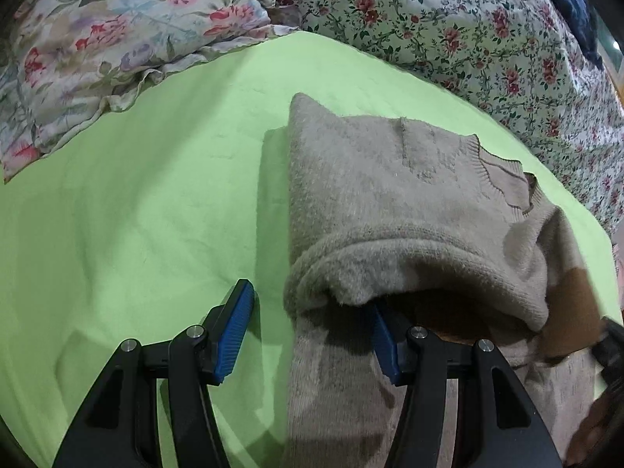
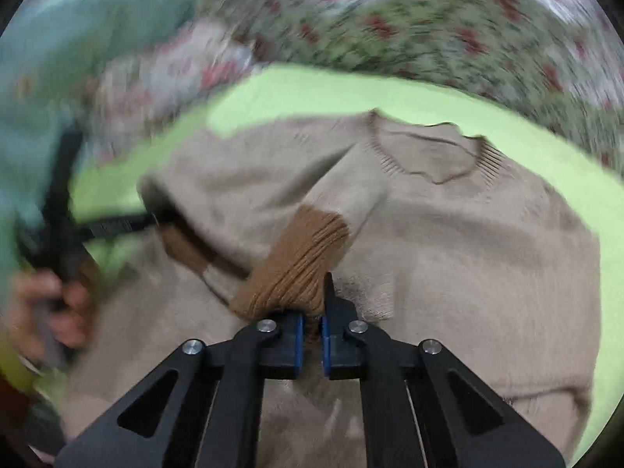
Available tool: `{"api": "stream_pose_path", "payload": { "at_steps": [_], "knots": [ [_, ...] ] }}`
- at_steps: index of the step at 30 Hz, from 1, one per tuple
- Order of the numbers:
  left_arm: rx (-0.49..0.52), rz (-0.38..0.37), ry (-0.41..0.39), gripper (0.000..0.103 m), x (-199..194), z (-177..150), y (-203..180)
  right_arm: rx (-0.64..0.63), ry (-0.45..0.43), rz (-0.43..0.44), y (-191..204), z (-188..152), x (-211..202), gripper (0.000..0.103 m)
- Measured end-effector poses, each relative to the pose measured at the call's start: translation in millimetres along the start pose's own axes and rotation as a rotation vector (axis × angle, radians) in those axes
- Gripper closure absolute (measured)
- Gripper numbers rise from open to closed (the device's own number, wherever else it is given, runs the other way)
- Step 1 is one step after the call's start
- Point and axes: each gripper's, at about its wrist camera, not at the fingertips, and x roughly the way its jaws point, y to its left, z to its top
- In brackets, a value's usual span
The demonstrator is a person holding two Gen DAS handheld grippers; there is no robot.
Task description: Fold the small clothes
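One beige knit sweater (image 1: 390,202) lies on the green blanket (image 1: 136,214) in the left wrist view, its near side folded over into a thick roll. The left gripper (image 1: 312,335) has its blue-padded fingers (image 1: 234,335) wide apart: one finger rests over bare blanket, the other is tucked under the rolled fold. Two floral fabrics border the blanket, a pillow (image 1: 97,46) with large blooms and a sheet (image 1: 468,31) with small red roses. No label or writing can be read anywhere.

One sweater (image 2: 448,241) again fills the right wrist view, spread collar-up on the green blanket (image 2: 565,163). The right gripper (image 2: 311,335) is clamped together on the brown ribbed cuff (image 2: 296,265) of a sleeve, lifted over the sweater's body. At the blurred left edge, a hand (image 2: 46,312) holds the left gripper's black frame. No print shows on the knit.
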Motion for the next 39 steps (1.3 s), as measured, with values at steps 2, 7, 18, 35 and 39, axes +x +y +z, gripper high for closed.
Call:
{"api": "stream_pose_path", "payload": {
  "at_steps": [2,7,18,35,39],
  "knots": [
    [-0.006,-0.003,-0.004,0.047,0.5,1.3,1.2,0.105,-0.045,0.027,-22.4,6.9,-20.0,0.097],
    [-0.016,0.0,-0.01,0.047,0.2,1.5,2.7,0.425,-0.193,0.066,-112.4,11.9,-77.0,0.097],
    [-0.009,-0.001,-0.027,0.044,3.4,-2.3,2.2,0.596,-0.152,-0.014,-182.8,-3.8,-54.6,0.096],
    [-0.013,0.003,-0.045,0.044,3.8,-4.9,1.6,0.698,-0.114,-0.022,-188.8,-49.0,-64.9,0.043],
    [-0.012,0.002,-0.045,0.044,4.3,-4.6,2.1,0.581,0.009,-0.018,-166.9,-37.6,-39.9,0.094]
  ]
}}
